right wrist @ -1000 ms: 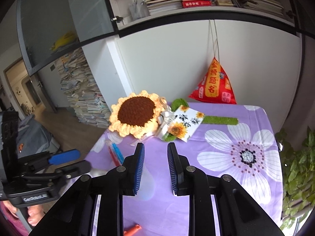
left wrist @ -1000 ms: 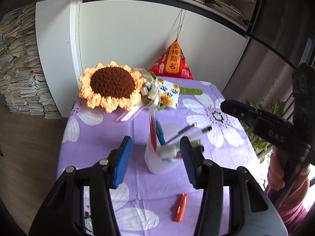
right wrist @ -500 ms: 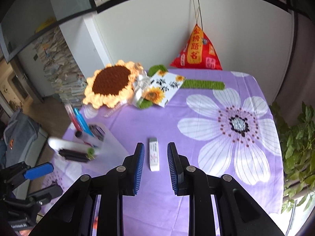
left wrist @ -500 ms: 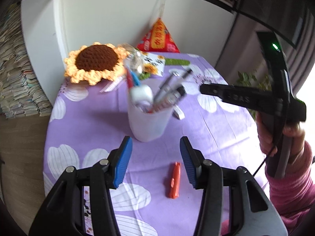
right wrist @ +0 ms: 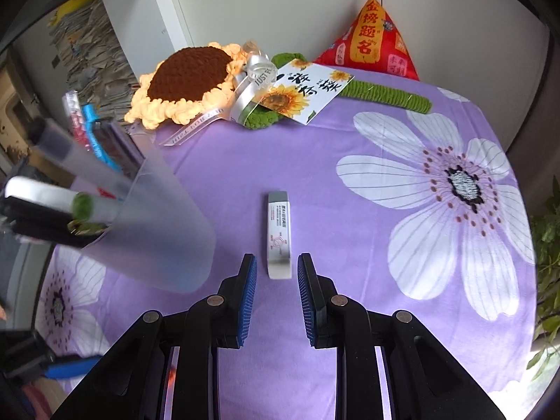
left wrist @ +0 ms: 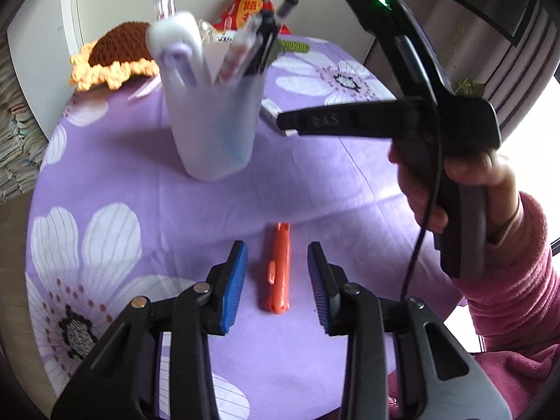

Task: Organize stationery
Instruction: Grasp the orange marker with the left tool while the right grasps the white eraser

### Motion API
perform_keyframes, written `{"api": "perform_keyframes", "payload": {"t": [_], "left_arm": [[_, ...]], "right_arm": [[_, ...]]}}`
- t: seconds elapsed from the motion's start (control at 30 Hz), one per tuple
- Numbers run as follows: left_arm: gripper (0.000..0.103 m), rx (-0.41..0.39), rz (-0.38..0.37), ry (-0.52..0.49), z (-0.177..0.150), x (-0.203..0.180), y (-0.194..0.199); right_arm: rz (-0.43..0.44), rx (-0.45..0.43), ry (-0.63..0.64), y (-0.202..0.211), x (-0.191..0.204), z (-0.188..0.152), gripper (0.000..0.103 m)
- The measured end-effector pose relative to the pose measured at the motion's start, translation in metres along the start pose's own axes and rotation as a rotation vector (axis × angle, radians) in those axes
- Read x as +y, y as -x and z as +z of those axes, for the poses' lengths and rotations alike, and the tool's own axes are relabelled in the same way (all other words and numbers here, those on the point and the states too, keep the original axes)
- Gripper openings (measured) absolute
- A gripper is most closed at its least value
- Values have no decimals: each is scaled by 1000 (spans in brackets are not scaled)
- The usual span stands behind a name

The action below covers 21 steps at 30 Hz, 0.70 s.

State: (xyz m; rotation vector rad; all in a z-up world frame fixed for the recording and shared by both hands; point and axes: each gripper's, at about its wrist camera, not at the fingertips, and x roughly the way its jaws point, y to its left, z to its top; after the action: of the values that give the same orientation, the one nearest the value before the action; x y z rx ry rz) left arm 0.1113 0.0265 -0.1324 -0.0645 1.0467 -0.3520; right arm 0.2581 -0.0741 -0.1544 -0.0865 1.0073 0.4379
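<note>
Through the left wrist camera I see my left gripper (left wrist: 277, 278) straddling the orange pen (left wrist: 278, 268), which lies flat on the purple tablecloth (left wrist: 115, 161). Its long axis runs straight away from me, in line with the fingers, so the pads face its two long sides. The jaws are closing with the pen between them, and a gap shows on each side; nothing is gripped yet. The pen cup (left wrist: 215, 119) stands farther ahead.

Through the right wrist camera, my right gripper (right wrist: 277, 281) sits just short of the white eraser (right wrist: 279, 234). The eraser also points lengthwise away from me, its near end level with the fingertips. These jaws are narrowly parted and empty. The pen cup (right wrist: 150, 224) stands to the left.
</note>
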Motion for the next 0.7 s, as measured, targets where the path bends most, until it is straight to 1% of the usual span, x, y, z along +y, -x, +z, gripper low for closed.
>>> {"api": "perform_keyframes", "payload": {"t": [0.03, 0.13, 0.23, 0.37, 0.43, 0.5, 0.57, 0.7], "left_arm": [[31, 6, -2, 0, 0, 0, -1], [30, 18, -8, -5, -5, -3, -5], [30, 28, -13, -18, -8, -5, -8], [30, 47, -12, -29, -8, -8, -16], [26, 58, -10, -30, -9, -10, -23], [16, 74, -6, -22, -8, -10, -29], [11, 69, 8, -15, -7, -10, -33], [11, 64, 13, -5, -3, -10, -36]], "right_arm": [[5, 4, -1, -3, 0, 1, 23], [-24, 9, 0, -11, 2, 4, 23], [-31, 15, -1, -17, 1, 5, 23], [-52, -14, 17, -18, 4, 4, 23], [-68, -21, 39, -17, 6, 3, 17], [-82, -26, 56, -13, 8, 1, 17], [-76, -35, 71, -6, 8, -3, 17], [-70, -45, 100, 16, 5, -16, 17]]}}
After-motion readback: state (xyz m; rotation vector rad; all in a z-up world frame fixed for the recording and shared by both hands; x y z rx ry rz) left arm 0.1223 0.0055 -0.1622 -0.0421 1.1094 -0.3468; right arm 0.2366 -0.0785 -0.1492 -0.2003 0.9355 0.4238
